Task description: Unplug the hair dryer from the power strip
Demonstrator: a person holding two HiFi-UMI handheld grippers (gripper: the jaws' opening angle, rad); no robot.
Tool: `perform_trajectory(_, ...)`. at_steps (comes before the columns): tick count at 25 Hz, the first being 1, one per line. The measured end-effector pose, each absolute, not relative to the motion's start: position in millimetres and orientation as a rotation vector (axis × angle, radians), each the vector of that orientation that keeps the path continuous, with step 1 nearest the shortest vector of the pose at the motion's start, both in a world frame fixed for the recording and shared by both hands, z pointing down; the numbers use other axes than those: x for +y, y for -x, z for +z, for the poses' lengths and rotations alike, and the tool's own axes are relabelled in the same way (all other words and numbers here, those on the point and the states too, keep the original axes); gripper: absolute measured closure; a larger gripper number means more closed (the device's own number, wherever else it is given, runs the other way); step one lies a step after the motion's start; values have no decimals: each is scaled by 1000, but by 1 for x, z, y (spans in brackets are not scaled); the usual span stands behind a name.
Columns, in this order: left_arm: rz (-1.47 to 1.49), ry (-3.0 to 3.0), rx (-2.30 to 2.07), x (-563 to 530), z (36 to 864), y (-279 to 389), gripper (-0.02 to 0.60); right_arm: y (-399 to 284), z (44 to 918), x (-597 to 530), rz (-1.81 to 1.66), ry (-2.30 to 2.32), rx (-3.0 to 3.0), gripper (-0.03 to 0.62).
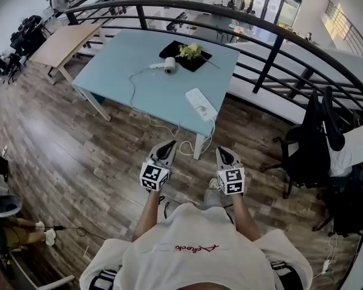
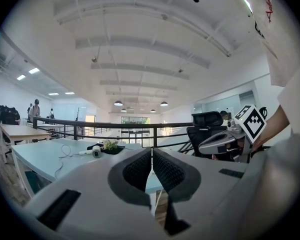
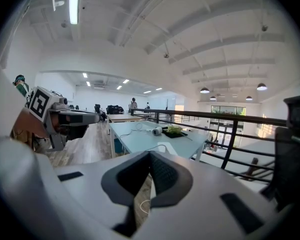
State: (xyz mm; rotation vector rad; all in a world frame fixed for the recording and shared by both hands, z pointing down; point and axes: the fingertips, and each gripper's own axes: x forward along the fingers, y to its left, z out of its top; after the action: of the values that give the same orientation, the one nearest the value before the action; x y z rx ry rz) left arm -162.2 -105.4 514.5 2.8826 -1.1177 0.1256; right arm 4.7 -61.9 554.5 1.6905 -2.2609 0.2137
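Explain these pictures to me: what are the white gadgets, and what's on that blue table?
A person holds a two-jaw gripper in each hand: the left gripper and the right gripper. One picture comes from a camera on the person's head, looking down; the other two from cameras riding on each gripper. Ahead stands a blue table with a hair dryer, a power strip and a plant on a black tray. Both grippers are shut and empty.

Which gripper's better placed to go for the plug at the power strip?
Right, probably: right gripper sits nearer the power strip and faces it; left gripper is offset. Both shut, empty.
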Motion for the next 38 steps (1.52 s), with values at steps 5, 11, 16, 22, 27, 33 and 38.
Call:
perform_trajectory(5, 146, -2878, -1105, -116, 522, 155, 565, -9, 561, -73, 230, -1687, -2262, 577)
perform_trajectory(11, 154, -2872, -1109, -138, 526, 142, 565, -16, 566, -96, 242, -1672, -2277, 577)
perform_trajectory(16, 163, -2856, -1102, -165, 535, 121, 565, -33, 572, -123, 256, -1669, -2284, 577)
perform_trajectory(22, 184, -2849, -1107, -208, 537, 99, 565, -56, 575, -167, 276, -1657, -2300, 577)
perform_trajectory(27, 195, -2827, -1132, -244, 533, 82, 565, -72, 569, -205, 279, -1620, -2321, 576)
perform_trajectory(33, 229, -2809, -1167, -277, 529, 56, 565, -99, 567, -244, 288, -1574, -2351, 577)
perform_trajectory(38, 251, -2778, -1231, -301, 527, 42, 565, -117, 565, -276, 294, -1530, -2392, 577)
